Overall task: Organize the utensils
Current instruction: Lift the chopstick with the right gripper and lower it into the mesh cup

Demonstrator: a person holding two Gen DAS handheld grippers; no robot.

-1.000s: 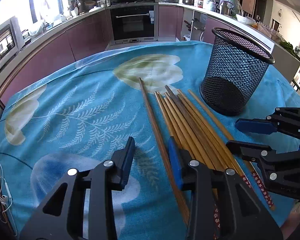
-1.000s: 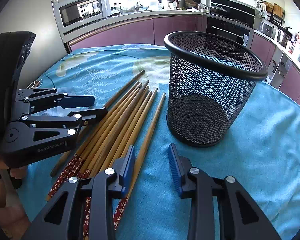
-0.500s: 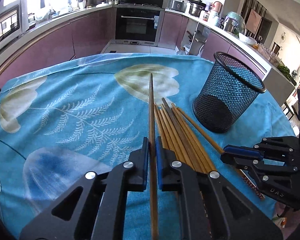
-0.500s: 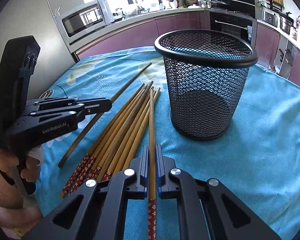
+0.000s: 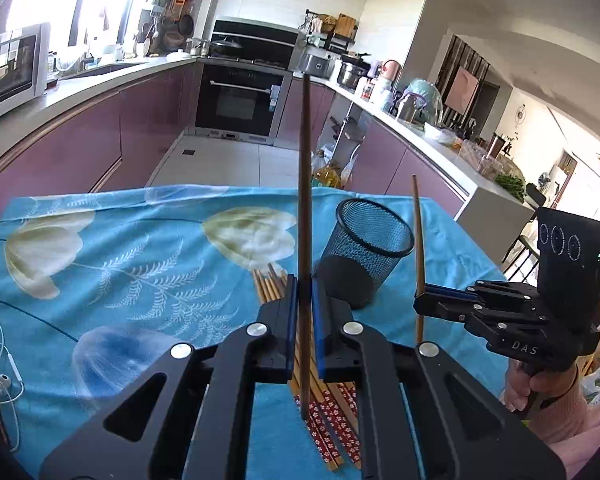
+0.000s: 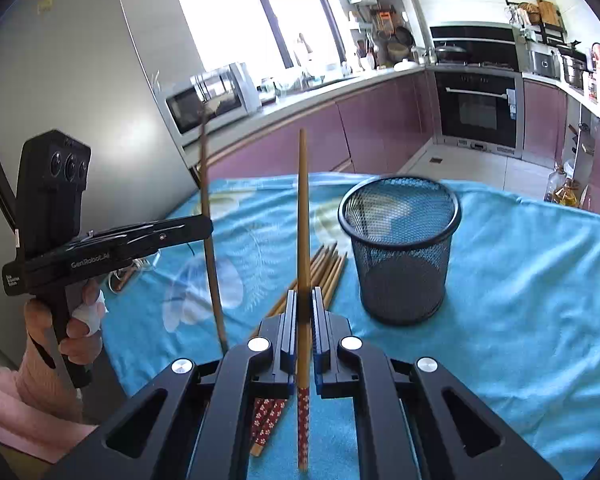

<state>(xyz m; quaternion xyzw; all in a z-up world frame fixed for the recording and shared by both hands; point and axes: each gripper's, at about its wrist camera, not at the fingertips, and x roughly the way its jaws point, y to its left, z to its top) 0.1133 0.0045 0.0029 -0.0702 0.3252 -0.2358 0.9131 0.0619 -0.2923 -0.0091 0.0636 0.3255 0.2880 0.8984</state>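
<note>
Here, left gripper (image 5: 304,300) clamping dark chopstick (image 5: 305,184) — right gripper (image 6: 304,312) clamping pale chopstick (image 6: 303,216)

Both my grippers are looking all black plastic with silver screws and blue pads. The left gripper (image 6: 206,229) is showing white "GenRobot.AI" lettering, the right gripper (image 5: 420,303) "DAS". My pink sleeve (image 6: 28,400) is showing behind the left one.
</note>
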